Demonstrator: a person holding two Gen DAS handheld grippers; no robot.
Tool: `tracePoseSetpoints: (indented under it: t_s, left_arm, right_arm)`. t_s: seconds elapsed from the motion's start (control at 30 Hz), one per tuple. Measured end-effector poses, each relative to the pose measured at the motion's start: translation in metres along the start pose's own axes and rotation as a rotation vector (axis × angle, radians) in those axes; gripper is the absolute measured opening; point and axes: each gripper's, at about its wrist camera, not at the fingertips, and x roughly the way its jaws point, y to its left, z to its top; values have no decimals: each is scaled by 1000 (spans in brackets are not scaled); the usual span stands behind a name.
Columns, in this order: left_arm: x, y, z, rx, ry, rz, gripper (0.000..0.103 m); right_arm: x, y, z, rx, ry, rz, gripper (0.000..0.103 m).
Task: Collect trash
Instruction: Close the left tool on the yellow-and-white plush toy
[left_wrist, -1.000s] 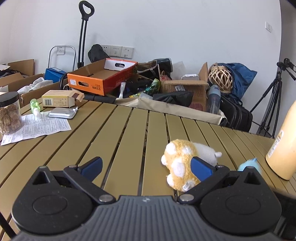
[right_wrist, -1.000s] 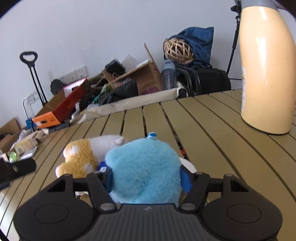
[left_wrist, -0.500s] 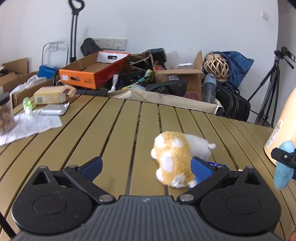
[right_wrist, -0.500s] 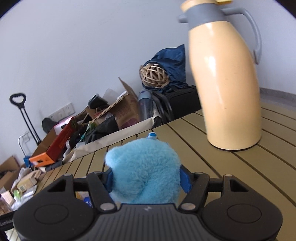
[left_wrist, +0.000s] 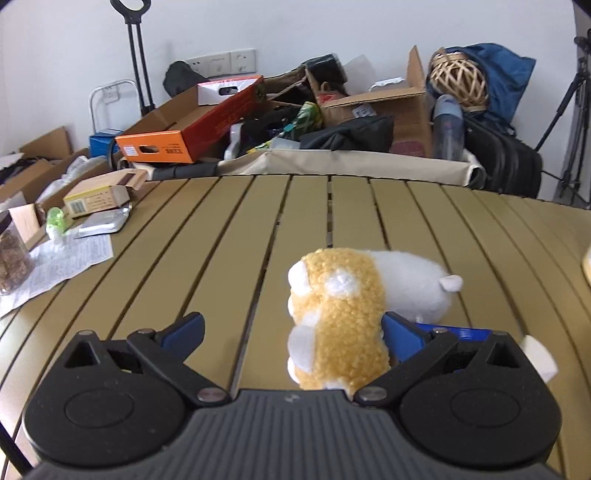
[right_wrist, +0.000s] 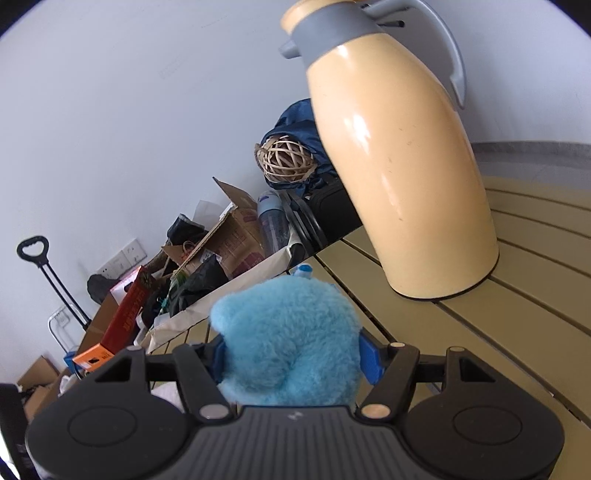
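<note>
A yellow-and-white plush hamster lies on the slatted olive table. My left gripper is open around its yellow end. The plush sits close against the right finger, with a wide gap to the left finger. In the right wrist view my right gripper is shut on a fluffy light-blue plush toy, held above the table and tilted. A blue flat object lies behind the left gripper's right finger, mostly hidden.
A tall cream thermos jug stands on the table just right of the blue plush. At the table's left lie a printed sheet, a snack jar, a foil pack and a small carton. Boxes and bags crowd the floor beyond.
My left gripper has slid forward and right, so the hamster plush now sits between its fingers. My right gripper has lifted the blue plush off the table, rolled, and swung toward the thermos.
</note>
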Motion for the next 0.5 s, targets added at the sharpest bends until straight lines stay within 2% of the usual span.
tracePoseSetpoints:
  t_s: [0.17, 0.5]
  left_arm:
    - [5, -10, 2, 49, 5, 28, 103]
    - [28, -12, 5, 50, 73, 39, 101]
  right_arm:
    - [5, -9, 1, 30, 14, -13, 66]
    - [3, -12, 2, 47, 7, 0, 66]
